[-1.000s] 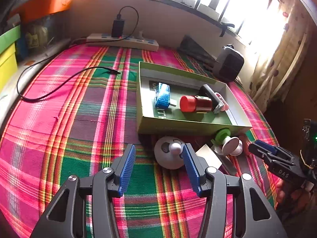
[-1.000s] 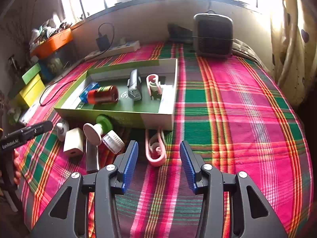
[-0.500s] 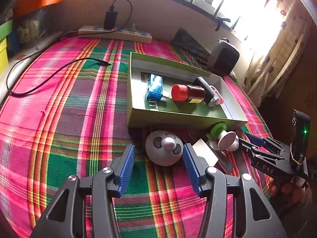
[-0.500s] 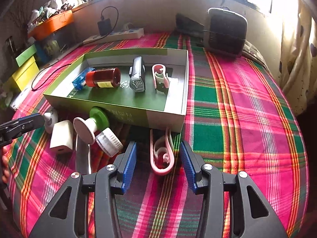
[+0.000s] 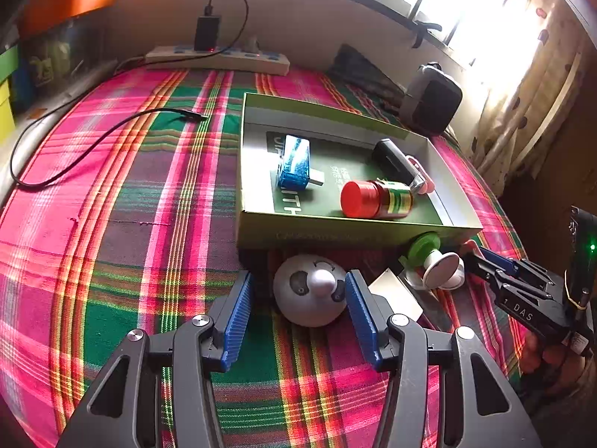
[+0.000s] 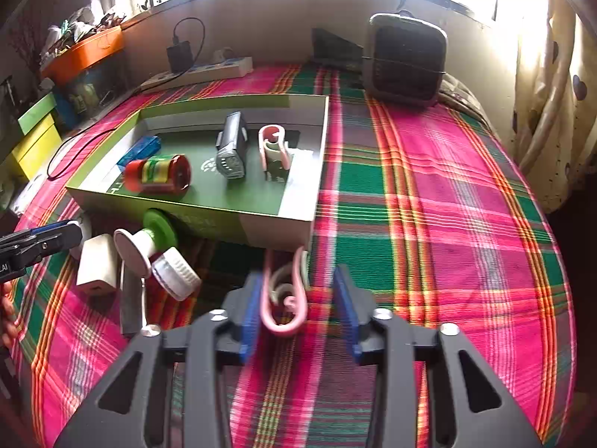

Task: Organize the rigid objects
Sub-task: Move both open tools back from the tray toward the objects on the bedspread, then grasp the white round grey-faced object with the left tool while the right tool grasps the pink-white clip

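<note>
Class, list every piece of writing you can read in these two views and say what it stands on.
"1 DAS": on the right gripper, seen from the left wrist view.
"ITH": end of a white word on the floor of the green box; the rest is hidden.
Label on the red jar: too blurred to read.
Faint print on the box's front wall: unreadable.
</note>
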A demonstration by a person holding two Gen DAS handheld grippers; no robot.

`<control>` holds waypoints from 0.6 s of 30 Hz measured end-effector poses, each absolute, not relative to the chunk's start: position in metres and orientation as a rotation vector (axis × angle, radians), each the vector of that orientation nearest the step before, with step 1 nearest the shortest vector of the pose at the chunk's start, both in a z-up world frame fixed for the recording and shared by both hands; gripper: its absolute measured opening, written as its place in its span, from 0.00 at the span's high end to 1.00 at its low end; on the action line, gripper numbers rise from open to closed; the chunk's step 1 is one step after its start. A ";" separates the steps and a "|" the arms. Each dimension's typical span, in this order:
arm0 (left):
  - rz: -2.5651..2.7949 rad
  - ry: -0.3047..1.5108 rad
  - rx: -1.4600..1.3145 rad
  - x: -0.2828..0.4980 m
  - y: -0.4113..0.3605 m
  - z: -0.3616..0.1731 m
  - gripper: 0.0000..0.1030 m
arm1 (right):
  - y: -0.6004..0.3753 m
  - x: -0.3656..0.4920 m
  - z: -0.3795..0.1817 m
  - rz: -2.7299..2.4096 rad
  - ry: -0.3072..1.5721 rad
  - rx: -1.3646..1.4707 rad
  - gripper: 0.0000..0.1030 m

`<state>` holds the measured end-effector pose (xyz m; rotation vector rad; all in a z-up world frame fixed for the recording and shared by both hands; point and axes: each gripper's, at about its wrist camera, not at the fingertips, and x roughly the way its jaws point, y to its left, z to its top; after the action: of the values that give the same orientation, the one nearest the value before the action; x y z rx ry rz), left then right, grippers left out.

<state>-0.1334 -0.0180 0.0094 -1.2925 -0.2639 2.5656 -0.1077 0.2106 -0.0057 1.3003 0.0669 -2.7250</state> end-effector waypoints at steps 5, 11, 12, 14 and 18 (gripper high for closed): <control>2.579 -0.248 -1.306 -0.136 -0.013 0.010 0.51 | 0.212 -0.107 -0.006 -2.714 0.049 1.291 0.77; 2.580 -0.278 -1.307 -0.135 -0.012 0.010 0.51 | 0.214 -0.106 -0.006 -2.702 0.023 1.283 0.77; 2.581 -0.275 -1.308 -0.135 -0.011 0.010 0.53 | 0.214 -0.106 -0.006 -2.701 0.021 1.281 0.77; 2.587 -0.265 -1.309 -0.134 -0.010 0.010 0.57 | 0.214 -0.106 -0.006 -2.699 0.022 1.275 0.77; 2.585 -0.276 -1.306 -0.133 -0.011 0.010 0.62 | 0.215 -0.105 -0.005 -2.701 0.012 1.273 0.77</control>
<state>-0.1333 -0.0108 0.0099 -1.3058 -0.2759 2.5851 -0.1052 0.2146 -0.0054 1.2734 0.0124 -2.7010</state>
